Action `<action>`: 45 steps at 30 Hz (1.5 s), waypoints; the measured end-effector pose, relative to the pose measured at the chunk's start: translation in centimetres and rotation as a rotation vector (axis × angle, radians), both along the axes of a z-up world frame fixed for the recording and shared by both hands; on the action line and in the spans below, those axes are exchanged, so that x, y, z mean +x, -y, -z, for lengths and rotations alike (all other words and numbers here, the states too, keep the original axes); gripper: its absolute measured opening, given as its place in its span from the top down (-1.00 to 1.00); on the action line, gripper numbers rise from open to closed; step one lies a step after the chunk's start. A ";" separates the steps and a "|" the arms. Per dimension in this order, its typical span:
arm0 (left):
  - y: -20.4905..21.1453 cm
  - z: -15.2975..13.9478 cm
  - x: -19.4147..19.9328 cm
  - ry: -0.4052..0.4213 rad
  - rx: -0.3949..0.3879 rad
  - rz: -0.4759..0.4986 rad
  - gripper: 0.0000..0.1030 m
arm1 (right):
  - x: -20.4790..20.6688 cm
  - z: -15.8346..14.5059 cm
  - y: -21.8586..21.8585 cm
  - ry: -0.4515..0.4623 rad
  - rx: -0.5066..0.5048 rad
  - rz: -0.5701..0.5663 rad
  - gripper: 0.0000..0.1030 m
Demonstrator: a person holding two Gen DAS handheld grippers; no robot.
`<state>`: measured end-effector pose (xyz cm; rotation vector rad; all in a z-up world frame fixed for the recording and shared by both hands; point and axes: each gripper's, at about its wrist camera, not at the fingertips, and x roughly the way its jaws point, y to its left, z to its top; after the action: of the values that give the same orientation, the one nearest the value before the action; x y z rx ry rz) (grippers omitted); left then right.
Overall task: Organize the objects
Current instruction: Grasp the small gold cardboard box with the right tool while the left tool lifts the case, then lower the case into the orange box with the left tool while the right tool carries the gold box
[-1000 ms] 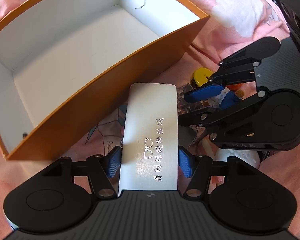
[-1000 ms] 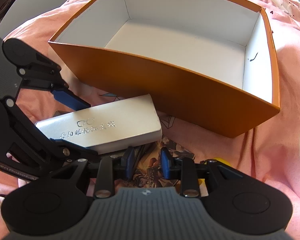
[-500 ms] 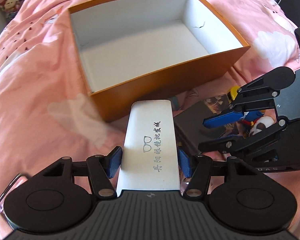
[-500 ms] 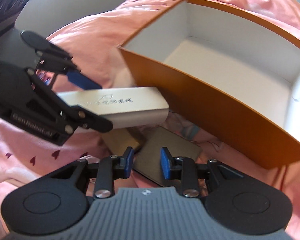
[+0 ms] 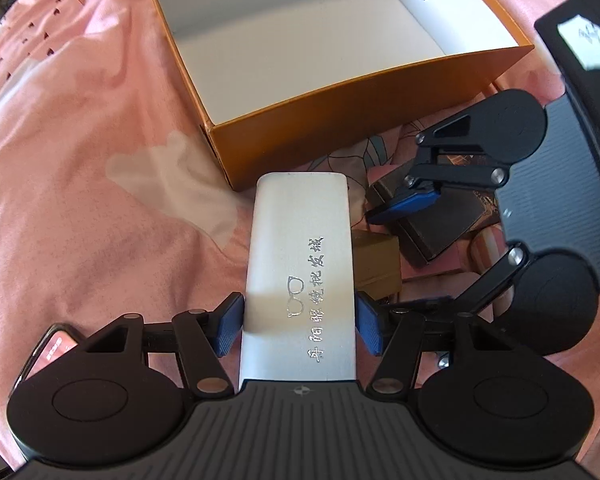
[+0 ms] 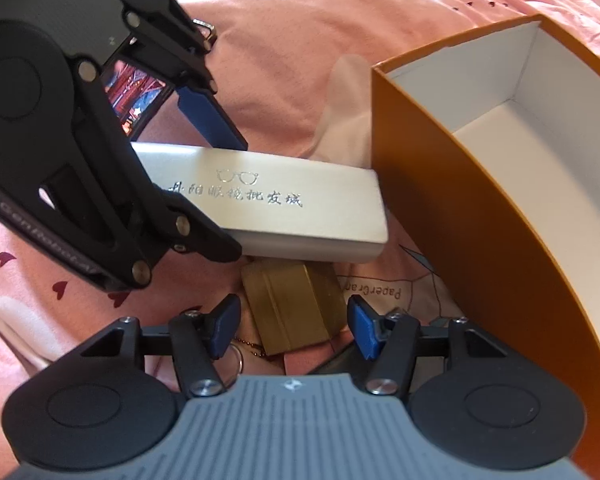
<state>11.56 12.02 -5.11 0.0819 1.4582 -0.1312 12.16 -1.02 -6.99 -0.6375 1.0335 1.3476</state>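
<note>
My left gripper [image 5: 300, 322] is shut on a silver glasses case [image 5: 300, 260] with engraved lettering, held in the air just short of the orange box's [image 5: 340, 112] near corner. The box is open, with a bare white inside. In the right wrist view the case [image 6: 280, 204] hangs to the left of the orange box [image 6: 460, 220], gripped by the left gripper [image 6: 208, 180]. My right gripper [image 6: 294, 322] hovers over a small gold box [image 6: 292, 296] on the bedding. Its jaws are opening, and the pads stand apart from the gold box.
Pink bedding [image 5: 100, 160] covers the surface. A dark flat box [image 5: 440, 220] lies beside the gold box. A phone [image 6: 136, 96] with a lit screen lies at the left. A thin key ring [image 6: 236, 360] and a printed paper [image 6: 376, 292] lie near my right fingers.
My right gripper's jaws have spread wide, and it has shifted from the dark flat box to over the gold box. The left gripper has carried the case along the orange box's near wall to its corner.
</note>
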 end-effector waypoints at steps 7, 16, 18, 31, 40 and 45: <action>0.3 0.9 1.8 -0.050 -0.010 0.058 -0.33 | 0.3 1.2 -1.3 0.001 -0.025 -0.025 -0.11; 0.6 1.2 1.9 -0.045 -0.039 0.036 -0.32 | 1.3 1.6 -1.5 -0.025 -0.022 -0.002 -0.16; 0.5 1.0 1.4 -0.029 -0.035 0.014 -0.31 | 1.4 1.8 -1.6 -0.016 -0.025 0.003 -0.16; 0.5 -5.8 -2.6 0.159 -0.108 -0.052 -0.31 | 2.2 -4.4 1.5 0.053 0.043 0.086 -0.09; 0.3 -12.9 -3.1 0.338 -0.139 -0.063 -0.31 | 1.1 -12.0 5.9 0.131 0.129 0.144 -0.08; 0.2 -14.4 -0.4 0.388 -0.121 -0.053 -0.31 | 2.7 -15.1 6.7 0.195 0.186 0.224 -0.08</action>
<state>11.18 11.78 9.24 -0.0299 1.0618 -0.1506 14.83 -7.73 8.06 -0.4877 0.7863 1.1451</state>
